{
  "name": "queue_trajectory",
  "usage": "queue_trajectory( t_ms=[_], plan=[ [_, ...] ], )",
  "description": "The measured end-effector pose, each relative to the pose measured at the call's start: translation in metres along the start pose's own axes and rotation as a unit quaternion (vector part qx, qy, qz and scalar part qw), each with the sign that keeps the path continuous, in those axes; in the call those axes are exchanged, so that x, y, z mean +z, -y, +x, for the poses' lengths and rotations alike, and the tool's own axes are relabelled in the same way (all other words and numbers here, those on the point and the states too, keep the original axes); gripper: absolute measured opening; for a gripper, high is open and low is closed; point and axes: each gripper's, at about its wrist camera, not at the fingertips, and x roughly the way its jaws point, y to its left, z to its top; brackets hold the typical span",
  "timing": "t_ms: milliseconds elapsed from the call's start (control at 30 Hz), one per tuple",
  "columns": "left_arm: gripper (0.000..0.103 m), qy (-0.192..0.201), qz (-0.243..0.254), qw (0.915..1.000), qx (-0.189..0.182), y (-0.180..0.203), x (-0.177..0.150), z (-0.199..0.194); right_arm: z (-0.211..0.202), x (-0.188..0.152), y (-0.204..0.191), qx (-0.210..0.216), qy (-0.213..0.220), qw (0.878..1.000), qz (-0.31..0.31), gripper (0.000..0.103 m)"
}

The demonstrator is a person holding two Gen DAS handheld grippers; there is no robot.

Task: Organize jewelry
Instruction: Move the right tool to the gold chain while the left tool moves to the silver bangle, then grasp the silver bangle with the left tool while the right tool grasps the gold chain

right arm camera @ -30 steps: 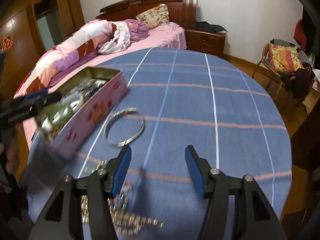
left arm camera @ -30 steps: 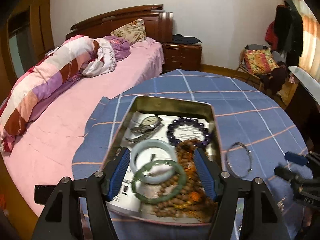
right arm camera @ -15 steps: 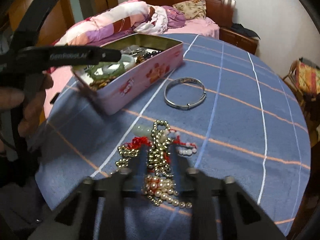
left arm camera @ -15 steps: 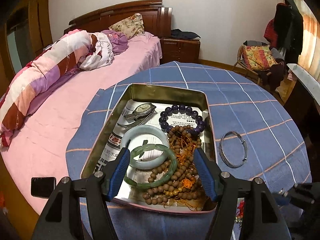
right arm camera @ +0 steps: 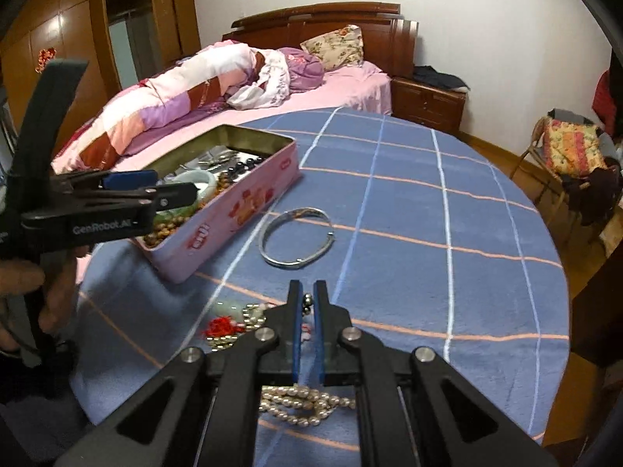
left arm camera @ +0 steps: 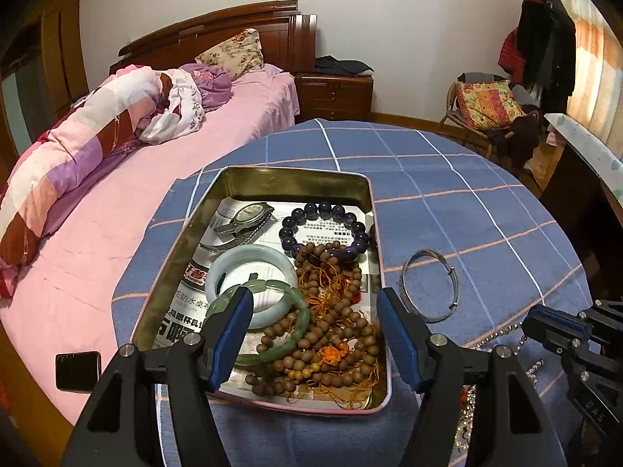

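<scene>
An open pink tin [left arm camera: 272,179] on the blue checked tablecloth holds a watch [left arm camera: 249,214], a purple bead bracelet [left arm camera: 323,210], a pale jade bangle [left arm camera: 249,253], a green bangle [left arm camera: 300,334] and brown wooden beads [left arm camera: 335,334]. Above the tin's near end my left gripper [left arm camera: 313,295] hangs open, holding nothing. A silver bangle [right arm camera: 264,243] lies right of the tin [right arm camera: 233,210]. My right gripper [right arm camera: 307,290] is shut on a bead strand from the tangled necklace pile, with a red tassel [right arm camera: 220,327] and pearls [right arm camera: 300,404] below it.
A pink bed [left arm camera: 155,179] with a rolled quilt runs along the table's left side, and a black phone [left arm camera: 78,369] lies on it. A chair with a patterned cushion [left arm camera: 486,105] stands at the far right. A hand [right arm camera: 23,280] grips the left tool.
My right gripper swung from the silver bangle over to the necklace pile and closed its jaws there. The left gripper stayed open over the tin, drawn slightly back.
</scene>
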Motion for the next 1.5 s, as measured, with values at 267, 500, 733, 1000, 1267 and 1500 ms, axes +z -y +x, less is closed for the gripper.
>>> queue_trajectory(
  t_ms=[267,500,733,1000,1267,1500],
  plan=[
    [0.066,-0.008,0.006,0.9999,0.002,0.002,-0.001,0.005,-0.003,-0.002,0.009,0.001,0.011,1.0,0.015,0.008],
    [0.066,-0.006,0.013,0.9999,0.002,0.006,0.001,0.004,-0.025,0.014,0.011,-0.009,0.064,0.998,0.024,0.008],
    [0.066,0.003,0.025,0.9997,0.001,0.014,0.008,0.002,-0.015,0.02,0.063,-0.05,0.071,0.992,0.093,0.008],
    [0.066,0.005,0.052,0.9986,-0.002,0.039,0.011,0.007,0.015,-0.006,0.104,-0.07,0.016,0.987,0.142,0.011],
    [0.066,0.002,0.093,0.9956,-0.017,0.075,0.011,0.017,0.0,-0.01,0.114,-0.078,0.022,0.985,0.152,0.059],
    [0.066,-0.016,0.135,0.9904,-0.026,0.111,0.007,0.039,0.003,-0.013,0.114,-0.092,0.026,0.984,0.152,0.07]
  ],
)
